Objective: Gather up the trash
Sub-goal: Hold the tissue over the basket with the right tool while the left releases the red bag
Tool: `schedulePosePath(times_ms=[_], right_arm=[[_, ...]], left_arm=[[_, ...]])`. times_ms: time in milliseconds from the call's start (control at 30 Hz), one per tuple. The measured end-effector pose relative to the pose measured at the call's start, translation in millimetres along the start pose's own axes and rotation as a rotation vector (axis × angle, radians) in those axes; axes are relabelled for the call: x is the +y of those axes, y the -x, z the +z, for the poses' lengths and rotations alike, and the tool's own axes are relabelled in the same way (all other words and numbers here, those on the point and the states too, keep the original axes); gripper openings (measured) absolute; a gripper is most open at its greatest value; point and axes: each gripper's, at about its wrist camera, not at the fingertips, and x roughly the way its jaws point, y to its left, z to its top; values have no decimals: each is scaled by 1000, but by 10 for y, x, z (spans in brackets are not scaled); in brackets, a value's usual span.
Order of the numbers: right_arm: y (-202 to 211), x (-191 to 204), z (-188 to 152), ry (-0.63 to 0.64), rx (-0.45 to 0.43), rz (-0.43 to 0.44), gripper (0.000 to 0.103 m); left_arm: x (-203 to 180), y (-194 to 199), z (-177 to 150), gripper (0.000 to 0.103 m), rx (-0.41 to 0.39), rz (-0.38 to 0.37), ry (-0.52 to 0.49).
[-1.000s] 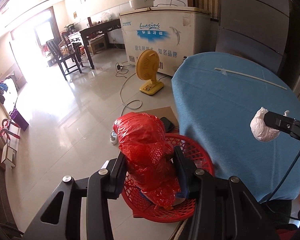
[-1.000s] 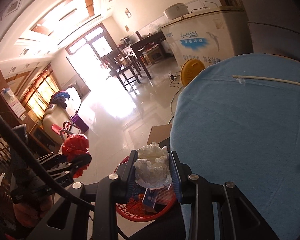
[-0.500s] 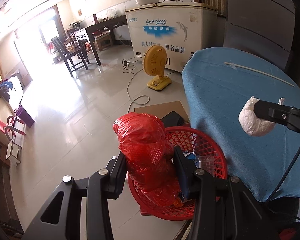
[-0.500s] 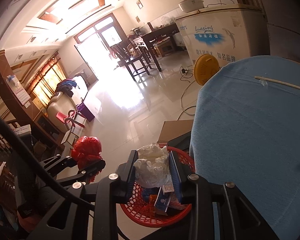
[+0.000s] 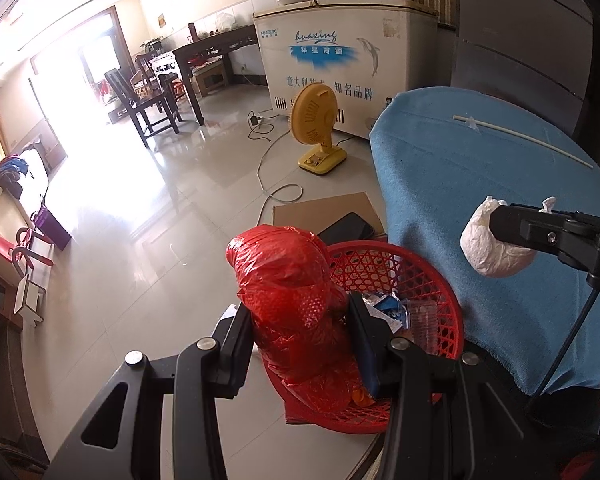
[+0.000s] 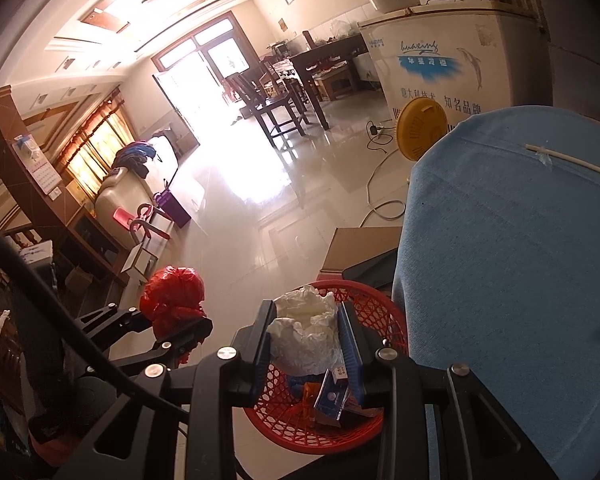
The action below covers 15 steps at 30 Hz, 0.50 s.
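My left gripper (image 5: 298, 320) is shut on a crumpled red plastic bag (image 5: 292, 288), held over the left rim of a red mesh basket (image 5: 416, 276) on the floor. That basket holds several wrappers and small packets. My right gripper (image 6: 306, 340) is shut on a crumpled white paper wad (image 6: 305, 340), which hangs above the same basket (image 6: 384, 320). In the left wrist view the white wad (image 5: 488, 248) and the right gripper (image 5: 500, 228) hang over the blue cloth's edge. The red bag (image 6: 174, 300) in the left gripper (image 6: 184, 332) shows at the lower left of the right wrist view.
A table under a blue cloth (image 5: 480, 184) stands right of the basket, with a thin white stick (image 5: 520, 140) on it. Flat cardboard (image 5: 324, 212) and a dark phone (image 5: 346, 228) lie behind the basket. A yellow fan (image 5: 314, 120), its cable and a white chest freezer (image 5: 340, 60) stand farther back.
The right gripper with the white wad has moved left, off the table, to above the basket. The left gripper with the red bag has stayed nearly in place.
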Motion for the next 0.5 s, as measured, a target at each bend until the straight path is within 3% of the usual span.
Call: schedulePosePath(times_ms=[500], right_arm=[[-159, 32, -49, 12, 40, -16, 34]], left_arm=[[33, -136, -136, 46, 38, -4, 10]])
